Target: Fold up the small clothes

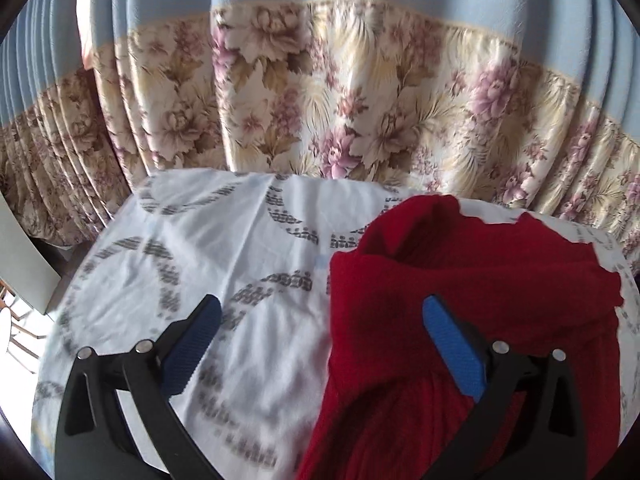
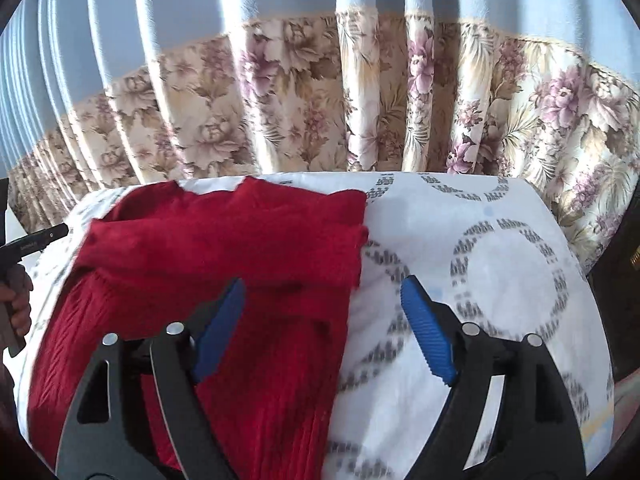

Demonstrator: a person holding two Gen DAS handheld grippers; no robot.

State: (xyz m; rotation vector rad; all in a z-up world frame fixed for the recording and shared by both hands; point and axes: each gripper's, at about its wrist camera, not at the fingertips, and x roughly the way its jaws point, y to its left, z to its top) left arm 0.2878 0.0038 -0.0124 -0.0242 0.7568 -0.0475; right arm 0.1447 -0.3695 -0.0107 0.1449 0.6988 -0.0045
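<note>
A red knitted garment (image 1: 460,292) lies partly folded on a table covered with a white cloth printed with grey rings (image 1: 224,264). In the left wrist view it fills the right half, and my left gripper (image 1: 320,312) hovers open over its left edge, the right blue pad above the knit and the left pad above bare cloth. In the right wrist view the same red garment (image 2: 224,248) lies at the left, and my right gripper (image 2: 324,296) stands open over its right edge, holding nothing. The left gripper's black body (image 2: 36,240) and a hand (image 2: 18,300) show at that view's left edge.
A pleated curtain, blue above and floral below (image 1: 320,112), hangs just behind the table's far edge. Dark furniture (image 2: 620,264) stands at the right of the table. A pale chair or board (image 1: 20,252) sits off the table's left side.
</note>
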